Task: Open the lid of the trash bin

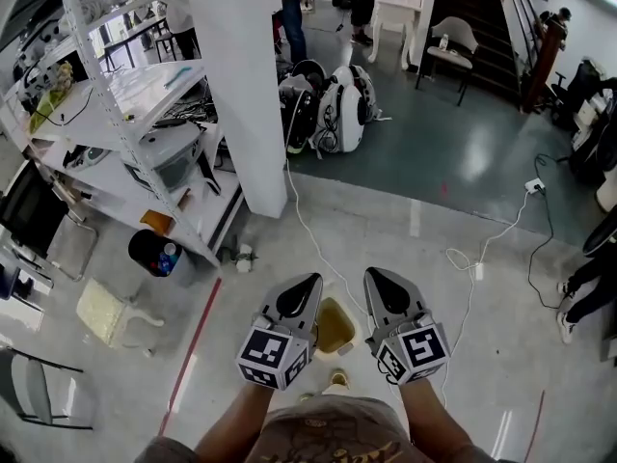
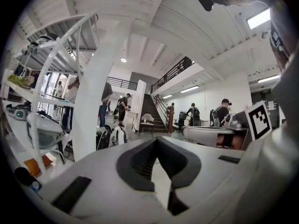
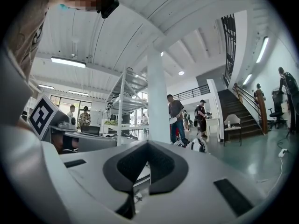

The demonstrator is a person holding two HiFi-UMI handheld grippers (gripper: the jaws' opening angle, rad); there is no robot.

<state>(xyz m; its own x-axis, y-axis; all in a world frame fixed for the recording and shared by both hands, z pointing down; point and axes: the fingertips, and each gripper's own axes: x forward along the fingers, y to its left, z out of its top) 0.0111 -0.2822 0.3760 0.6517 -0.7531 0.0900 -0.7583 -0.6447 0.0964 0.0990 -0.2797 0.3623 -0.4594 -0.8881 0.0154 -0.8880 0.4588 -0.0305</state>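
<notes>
In the head view an olive-tan bin-like object (image 1: 335, 325) stands on the floor just ahead of my feet, partly hidden between the two grippers. Its lid cannot be made out. My left gripper (image 1: 308, 283) is held above its left side and my right gripper (image 1: 374, 275) above its right side, neither touching it. Both are shut with nothing held; the dark pads meet at a point in the left gripper view (image 2: 156, 141) and the right gripper view (image 3: 148, 143). A black open bin (image 1: 154, 252) with a blue item inside stands by the shelving at the left and also shows in the left gripper view (image 2: 21, 176).
A white pillar (image 1: 241, 85) rises ahead, with white metal shelving (image 1: 116, 114) to its left. White cables (image 1: 463, 258) trail over the floor at the right. A red floor line (image 1: 193, 345) runs to my left. People stand farther back near a staircase (image 3: 243, 111).
</notes>
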